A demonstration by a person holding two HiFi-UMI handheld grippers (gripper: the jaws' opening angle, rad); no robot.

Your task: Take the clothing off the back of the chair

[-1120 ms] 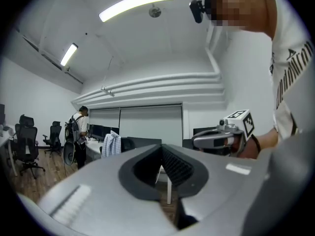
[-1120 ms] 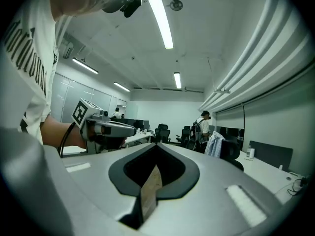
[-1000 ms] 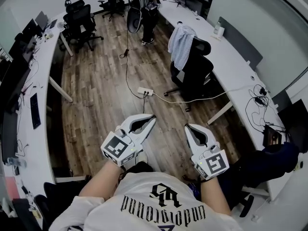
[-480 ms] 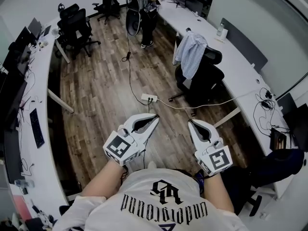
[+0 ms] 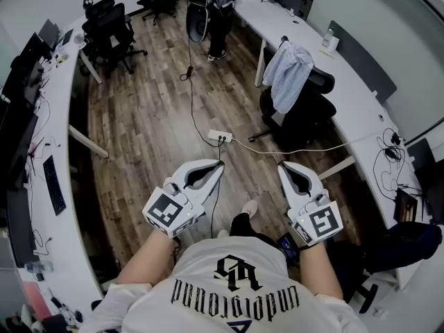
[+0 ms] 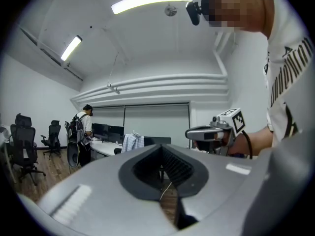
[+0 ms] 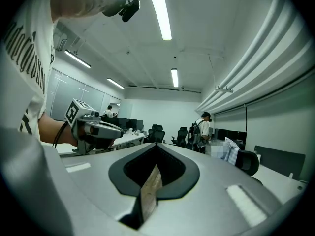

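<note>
A pale blue-and-white shirt hangs over the back of a black office chair at the right-hand desk, well ahead of me. In the left gripper view the shirt shows small and far; in the right gripper view the same shirt drapes the chair. My left gripper and right gripper are held level in front of my body over the wood floor, both shut and empty, far short of the chair.
A white power strip with cables lies on the floor between me and the chair. Long white desks run along both sides. A person with a backpack stands at the far end near more black chairs.
I have walked forward: the chair with the shirt has come closer and shifted right in the head view, and the power strip is nearer. Both grippers stay shut in front of me.
</note>
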